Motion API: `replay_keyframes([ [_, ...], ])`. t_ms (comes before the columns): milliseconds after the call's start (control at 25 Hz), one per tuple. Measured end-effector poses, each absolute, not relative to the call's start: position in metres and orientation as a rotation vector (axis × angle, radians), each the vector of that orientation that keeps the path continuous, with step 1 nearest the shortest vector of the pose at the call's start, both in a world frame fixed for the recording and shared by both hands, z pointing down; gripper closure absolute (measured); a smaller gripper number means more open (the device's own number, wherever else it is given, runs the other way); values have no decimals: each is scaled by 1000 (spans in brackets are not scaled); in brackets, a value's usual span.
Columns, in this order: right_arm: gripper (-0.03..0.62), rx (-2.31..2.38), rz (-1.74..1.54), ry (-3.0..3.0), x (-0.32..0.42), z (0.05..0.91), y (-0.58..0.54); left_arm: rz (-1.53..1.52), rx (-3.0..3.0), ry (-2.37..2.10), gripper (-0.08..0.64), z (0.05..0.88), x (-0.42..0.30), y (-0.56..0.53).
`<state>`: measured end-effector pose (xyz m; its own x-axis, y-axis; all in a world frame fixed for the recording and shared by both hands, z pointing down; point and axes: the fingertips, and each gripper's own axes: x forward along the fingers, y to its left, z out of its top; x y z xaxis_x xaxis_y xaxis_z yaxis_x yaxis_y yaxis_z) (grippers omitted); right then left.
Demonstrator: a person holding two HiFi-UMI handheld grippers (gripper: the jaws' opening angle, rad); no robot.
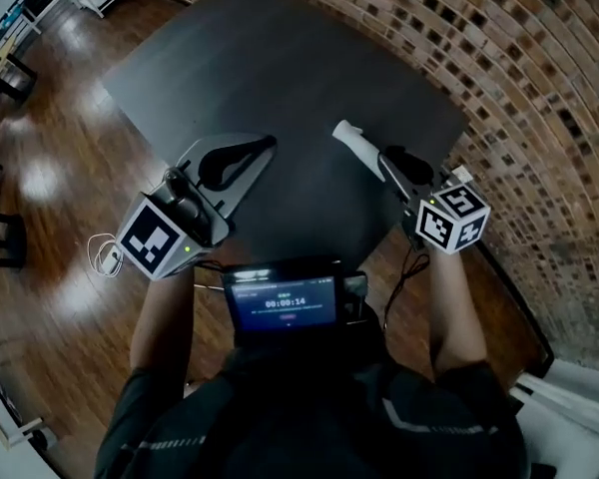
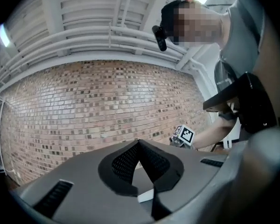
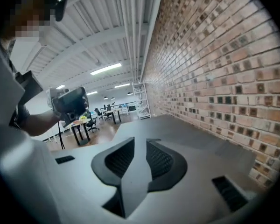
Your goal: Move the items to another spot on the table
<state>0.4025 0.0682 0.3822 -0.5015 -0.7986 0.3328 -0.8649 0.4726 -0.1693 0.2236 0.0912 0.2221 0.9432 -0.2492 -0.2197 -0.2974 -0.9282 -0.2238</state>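
Hovering above the dark grey rectangular table (image 1: 280, 58): left gripper (image 1: 263, 146) jaws together, right gripper's (image 1: 347, 134) slightly apart, both empty; widen them before descending.

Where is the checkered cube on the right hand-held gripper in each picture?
Head view: cube, lower right.
Left gripper view: cube, small, right of centre.
Right gripper view: not in it.
Shared landmark: brick wall, also in both gripper views.
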Motion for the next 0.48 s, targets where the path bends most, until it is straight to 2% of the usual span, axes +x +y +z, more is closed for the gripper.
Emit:
replay_keyframes([
  [120,586,1562,412,-2515,398,361,96,275,-2818,393,566,223,212,97],
  [480,588,1705,270,-2550,397,317,116,309,-2811,393,566,212,207,97],
])
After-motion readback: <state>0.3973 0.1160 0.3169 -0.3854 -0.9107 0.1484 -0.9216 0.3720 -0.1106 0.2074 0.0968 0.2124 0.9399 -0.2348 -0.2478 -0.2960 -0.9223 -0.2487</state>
